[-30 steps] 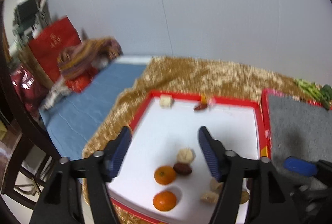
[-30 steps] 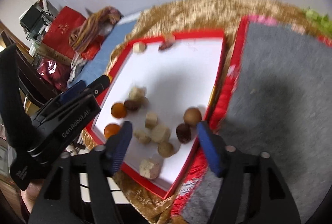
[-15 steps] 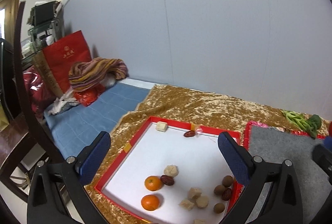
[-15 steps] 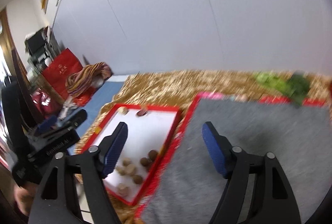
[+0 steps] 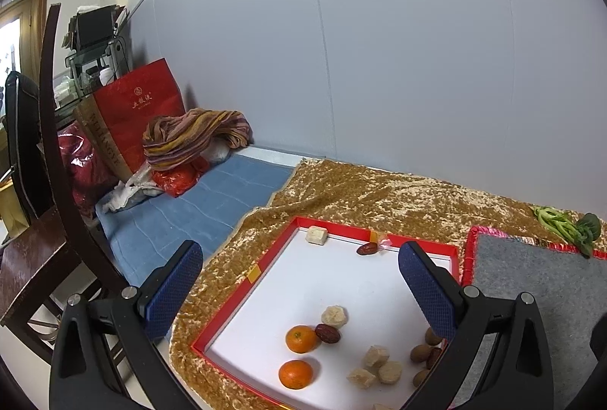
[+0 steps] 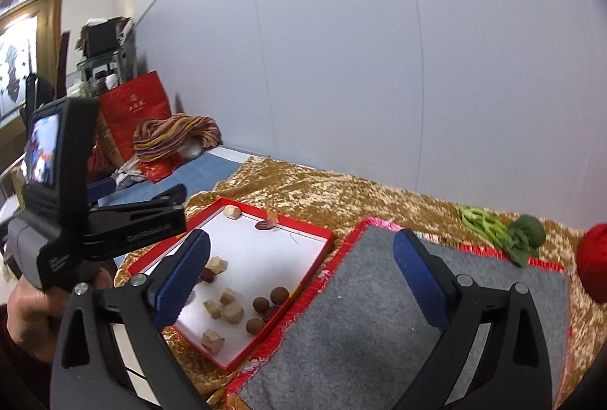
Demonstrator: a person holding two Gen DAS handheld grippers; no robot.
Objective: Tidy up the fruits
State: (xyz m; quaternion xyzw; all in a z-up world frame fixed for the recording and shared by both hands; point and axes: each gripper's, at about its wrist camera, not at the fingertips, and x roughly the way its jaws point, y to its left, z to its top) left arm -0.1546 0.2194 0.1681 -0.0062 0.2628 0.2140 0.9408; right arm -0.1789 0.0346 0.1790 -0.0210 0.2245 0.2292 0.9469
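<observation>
I'm seeing two oranges (image 5: 297, 357), dates and pale chunks lying in the red-rimmed tray (image 5: 242, 300), lower centre of the left view. My left gripper (image 5: 299, 281) is hovering spread wide and empty; my right gripper (image 6: 299, 273) is opening, empty, over the grey mat (image 6: 379, 326)

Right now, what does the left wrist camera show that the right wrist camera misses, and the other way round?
Only the left wrist view shows the two oranges in the tray. Only the right wrist view shows the red ball of yarn, the left tool's body and the hand holding it. Both show the red-rimmed tray with brown fruits and pale chunks, the grey mat, the leafy greens, the gold cloth and the red bag.
</observation>
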